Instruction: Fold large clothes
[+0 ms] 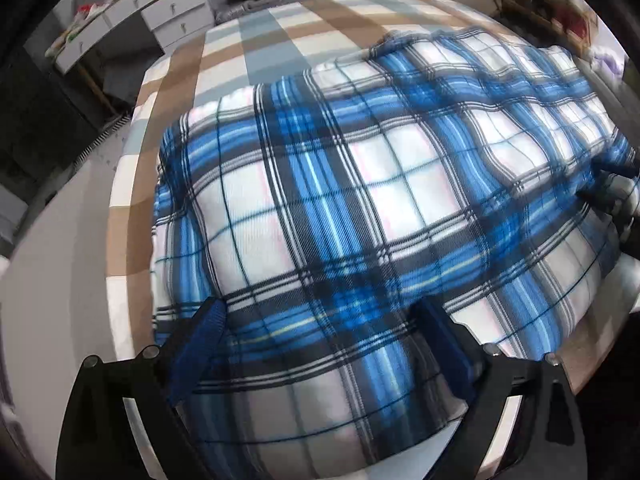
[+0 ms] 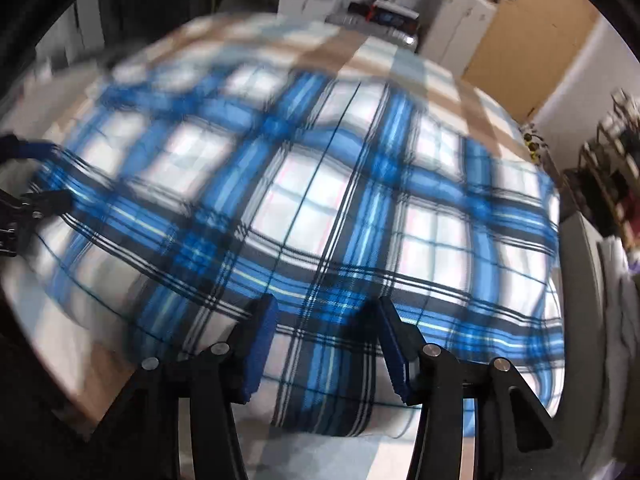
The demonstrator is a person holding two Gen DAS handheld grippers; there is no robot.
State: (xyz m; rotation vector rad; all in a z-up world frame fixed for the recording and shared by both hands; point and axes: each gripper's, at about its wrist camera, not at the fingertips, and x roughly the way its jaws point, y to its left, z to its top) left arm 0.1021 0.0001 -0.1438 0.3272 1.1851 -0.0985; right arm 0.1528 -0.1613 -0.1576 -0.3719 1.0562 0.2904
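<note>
A large blue, white and black plaid cloth (image 1: pixel 360 184) lies spread over a bed with a beige, pale blue and white checked sheet (image 1: pixel 256 36). My left gripper (image 1: pixel 324 340) stands wide open just above the cloth's near part, its blue pads (image 1: pixel 208 336) on either side of a plaid band and not pressing it. In the right wrist view the same cloth (image 2: pixel 320 200) fills the blurred picture. My right gripper (image 2: pixel 326 344) hangs half open over the cloth's near edge, with cloth under the gap and not pinched. The left gripper (image 2: pixel 36 174) shows at that view's left edge.
Grey drawers and a desk (image 1: pixel 172 8) stand beyond the bed's far left corner, with pale floor (image 1: pixel 52 248) along the bed's left side. A white cabinet (image 2: pixel 460 20) and a cluttered rack (image 2: pixel 616 152) stand on the bed's right.
</note>
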